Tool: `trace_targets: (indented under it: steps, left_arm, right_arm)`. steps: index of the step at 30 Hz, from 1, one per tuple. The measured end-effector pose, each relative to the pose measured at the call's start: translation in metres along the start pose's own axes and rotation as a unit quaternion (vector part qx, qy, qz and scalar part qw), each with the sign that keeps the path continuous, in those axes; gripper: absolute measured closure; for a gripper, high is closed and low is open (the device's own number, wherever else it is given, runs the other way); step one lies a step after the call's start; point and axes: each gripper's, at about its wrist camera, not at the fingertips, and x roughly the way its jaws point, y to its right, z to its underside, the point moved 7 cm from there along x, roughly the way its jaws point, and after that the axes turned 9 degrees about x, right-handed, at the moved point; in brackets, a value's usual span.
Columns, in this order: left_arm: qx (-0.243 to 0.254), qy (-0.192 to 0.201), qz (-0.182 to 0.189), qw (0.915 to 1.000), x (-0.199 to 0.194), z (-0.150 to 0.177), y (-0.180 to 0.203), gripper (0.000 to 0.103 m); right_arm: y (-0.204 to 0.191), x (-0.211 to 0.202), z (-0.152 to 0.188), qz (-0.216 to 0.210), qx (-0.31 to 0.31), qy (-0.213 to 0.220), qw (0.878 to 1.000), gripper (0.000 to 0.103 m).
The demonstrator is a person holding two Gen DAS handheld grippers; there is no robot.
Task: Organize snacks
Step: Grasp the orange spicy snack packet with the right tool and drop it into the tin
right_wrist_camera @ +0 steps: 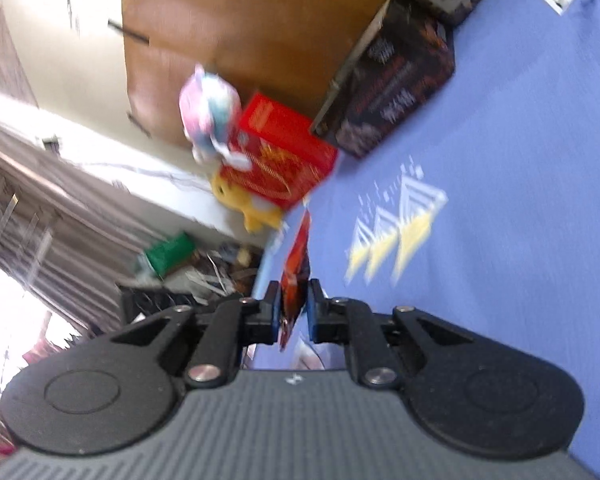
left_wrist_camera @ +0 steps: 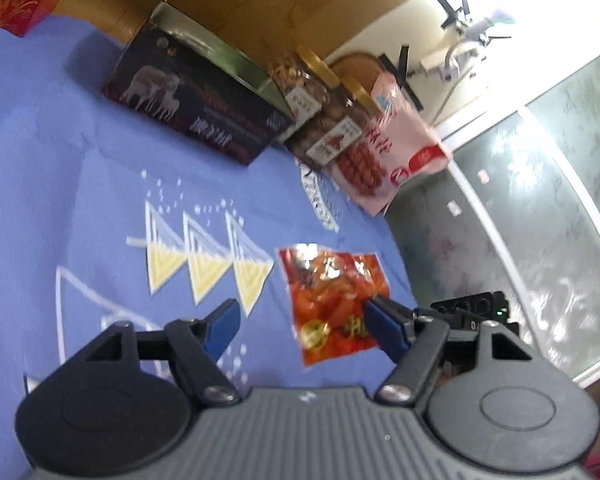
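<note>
A blue cloth (left_wrist_camera: 40, 140) covers the surface; a dark box (left_wrist_camera: 196, 108), two jars (left_wrist_camera: 324, 120) and a pink bag (left_wrist_camera: 392, 140) line its far edge.

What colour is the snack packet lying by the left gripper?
Orange-red snack packet, clearest in the left wrist view.
</note>
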Motion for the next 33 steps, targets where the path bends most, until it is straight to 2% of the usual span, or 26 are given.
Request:
trace_targets:
  steps: [2,3,4,6,10,16,19,21,23,24,25,26,27,30,33]
  left_arm:
    - [0.015,0.008,-0.004,0.9999,0.005,-0.012,0.002,0.042]
    - [0.027,0.010,-0.005,0.9996,0.008,-0.019,0.004,0.056]
    - [0.036,0.012,-0.006,0.9993,0.011,-0.025,0.005,0.064]
    - [0.045,0.025,-0.027,0.9983,0.015,-0.042,0.001,0.064]
    - [0.046,0.036,-0.044,0.9973,0.021,-0.084,-0.013,0.066]
    - [0.093,0.056,-0.118,0.9870,0.052,-0.158,-0.031,0.066]
    - [0.105,0.054,-0.151,0.9814,0.077,-0.181,-0.045,0.066]
    - [0.110,0.051,-0.175,0.9771,0.092,-0.190,-0.054,0.066]
    - [0.118,0.050,-0.204,0.9706,0.105,-0.194,-0.061,0.066]
    - [0.126,0.049,-0.225,0.9650,0.111,-0.194,-0.064,0.065]
    - [0.133,0.048,-0.241,0.9602,0.112,-0.194,-0.066,0.063]
    - [0.140,0.048,-0.256,0.9553,0.114,-0.192,-0.067,0.063]
    - [0.146,0.048,-0.266,0.9516,0.114,-0.191,-0.067,0.062]
    - [0.166,0.050,-0.299,0.9383,0.111,-0.183,-0.062,0.060]
    - [0.173,0.055,-0.319,0.9304,0.101,-0.176,-0.054,0.060]
  right_arm:
    - [-0.006,0.010,-0.012,-0.005,0.000,-0.003,1.000,0.087]
    - [-0.009,0.016,-0.017,-0.005,-0.003,-0.006,1.000,0.087]
    - [-0.011,0.021,-0.023,-0.003,-0.007,-0.009,1.000,0.087]
    - [-0.016,0.034,-0.037,0.012,-0.023,-0.006,1.000,0.087]
    - [-0.025,0.053,-0.072,0.028,-0.041,0.004,0.999,0.087]
    - [-0.038,0.091,-0.130,0.099,-0.120,0.052,0.986,0.085]
    - [-0.033,0.110,-0.157,0.154,-0.164,0.074,0.972,0.082]
    - [-0.027,0.121,-0.167,0.199,-0.199,0.086,0.956,0.075]
    - [-0.023,0.130,-0.172,0.250,-0.251,0.103,0.930,0.069]
    - [-0.020,0.133,-0.172,0.283,-0.283,0.118,0.909,0.060]
    - [-0.019,0.133,-0.171,0.309,-0.309,0.136,0.889,0.056]
    - [-0.019,0.132,-0.168,0.323,-0.328,0.150,0.875,0.052]
    - [-0.018,0.130,-0.164,0.327,-0.340,0.161,0.867,0.052]
    - [-0.017,0.118,-0.148,0.316,-0.343,0.176,0.867,0.052]
    - [-0.018,0.104,-0.127,0.308,-0.343,0.197,0.865,0.052]
